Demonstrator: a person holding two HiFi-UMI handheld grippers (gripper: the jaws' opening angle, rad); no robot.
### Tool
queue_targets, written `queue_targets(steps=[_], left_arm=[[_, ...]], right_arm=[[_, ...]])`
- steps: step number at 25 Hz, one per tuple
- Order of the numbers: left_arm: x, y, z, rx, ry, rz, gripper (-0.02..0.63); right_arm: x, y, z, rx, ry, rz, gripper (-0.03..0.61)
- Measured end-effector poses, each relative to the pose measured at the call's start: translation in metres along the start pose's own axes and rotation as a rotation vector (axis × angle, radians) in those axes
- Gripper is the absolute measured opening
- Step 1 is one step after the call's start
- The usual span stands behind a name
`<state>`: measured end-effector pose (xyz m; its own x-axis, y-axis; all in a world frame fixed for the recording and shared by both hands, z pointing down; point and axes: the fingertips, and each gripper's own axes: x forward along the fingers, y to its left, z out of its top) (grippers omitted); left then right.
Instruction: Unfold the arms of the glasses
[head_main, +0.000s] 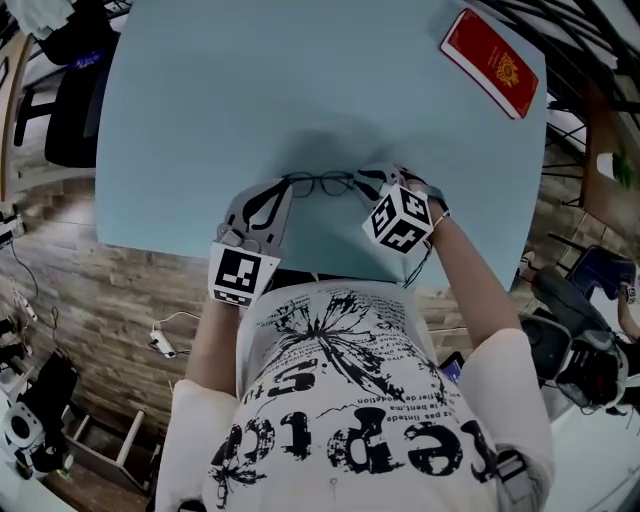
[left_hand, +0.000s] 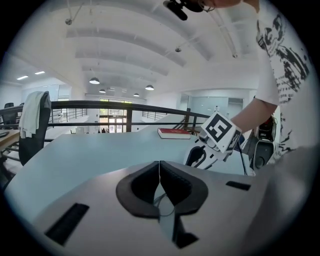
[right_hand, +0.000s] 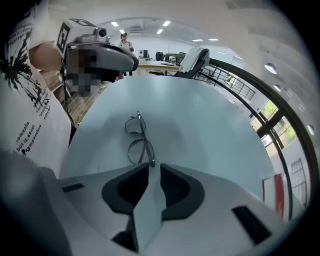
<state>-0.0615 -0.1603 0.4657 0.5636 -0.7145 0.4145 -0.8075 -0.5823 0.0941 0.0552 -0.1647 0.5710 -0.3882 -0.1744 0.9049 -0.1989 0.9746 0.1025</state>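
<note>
Glasses (right_hand: 136, 151) lie flat on the light blue table (head_main: 200, 120), near the table's edge closest to the person and about midway along it. Thin dark wire frame with round lenses. The frame runs side to side along that edge.

Left tool (left_hand: 159, 164) is low over the table's near edge, at the left end of the frame. Its pads are pressed together at the tips. A bit of thin wire rim shows through the hollow under the tips, but I can't tell whether the tips actually pinch it.

Right tool (right_hand: 155, 166) is also over the table's near edge, at the other end of the frame and tipped steeply down toward the tabletop. Its jaws stand a narrow gap apart. The hinge end of the frame sits right at the mouth of that gap, by one jaw tip, and the pads are not pressing on it. Its marker cube (head_main: 403, 218) faces up.

A red book (head_main: 491, 60) lies at the table's far right corner, well apart from everything else. The person in a white printed shirt (head_main: 350, 400) stands against the table's near edge.
</note>
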Motion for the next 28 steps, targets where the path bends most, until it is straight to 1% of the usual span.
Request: queue_targets(steps=[5, 8, 10, 13, 15, 20, 23, 24, 25, 26, 28], left_arm=[[0.006, 0.005, -0.019, 0.026, 0.057, -0.028, 0.019], [0.010, 0.005, -0.026, 0.033, 0.081, -0.053, 0.018], [0.012, 0.005, -0.033, 0.049, 0.105, -0.070, 0.018], [0.018, 0.003, -0.045, 0.095, 0.156, -0.098, 0.020], [0.023, 0.000, -0.054, 0.151, 0.200, -0.131, 0.020], [0.037, -0.014, -0.066, 0.365, 0.335, -0.273, 0.021], [0.047, -0.019, -0.065, 0.465, 0.396, -0.329, 0.023], [0.051, -0.021, -0.065, 0.492, 0.417, -0.350, 0.034], [0.054, -0.024, -0.066, 0.520, 0.444, -0.377, 0.076], [0.056, -0.028, -0.068, 0.548, 0.474, -0.410, 0.094], [0.060, -0.035, -0.074, 0.604, 0.535, -0.476, 0.094]], right_arm=[[0.014, 0.006, -0.001, -0.129, 0.075, 0.077, 0.082], [0.018, 0.007, -0.001, -0.191, 0.107, 0.098, 0.071], [0.021, 0.008, -0.001, -0.219, 0.124, 0.107, 0.044], [0.024, 0.013, -0.003, -0.237, 0.148, 0.126, 0.038], [0.025, 0.014, -0.004, -0.235, 0.149, 0.131, 0.037], [0.024, 0.016, -0.003, -0.233, 0.143, 0.125, 0.036], [0.022, 0.016, -0.001, -0.221, 0.136, 0.121, 0.035], [0.021, 0.016, -0.001, -0.215, 0.134, 0.121, 0.035], [0.020, 0.017, -0.001, -0.207, 0.131, 0.121, 0.035], [0.019, 0.017, -0.001, -0.200, 0.128, 0.120, 0.035], [0.018, 0.017, -0.002, -0.186, 0.127, 0.114, 0.035]])
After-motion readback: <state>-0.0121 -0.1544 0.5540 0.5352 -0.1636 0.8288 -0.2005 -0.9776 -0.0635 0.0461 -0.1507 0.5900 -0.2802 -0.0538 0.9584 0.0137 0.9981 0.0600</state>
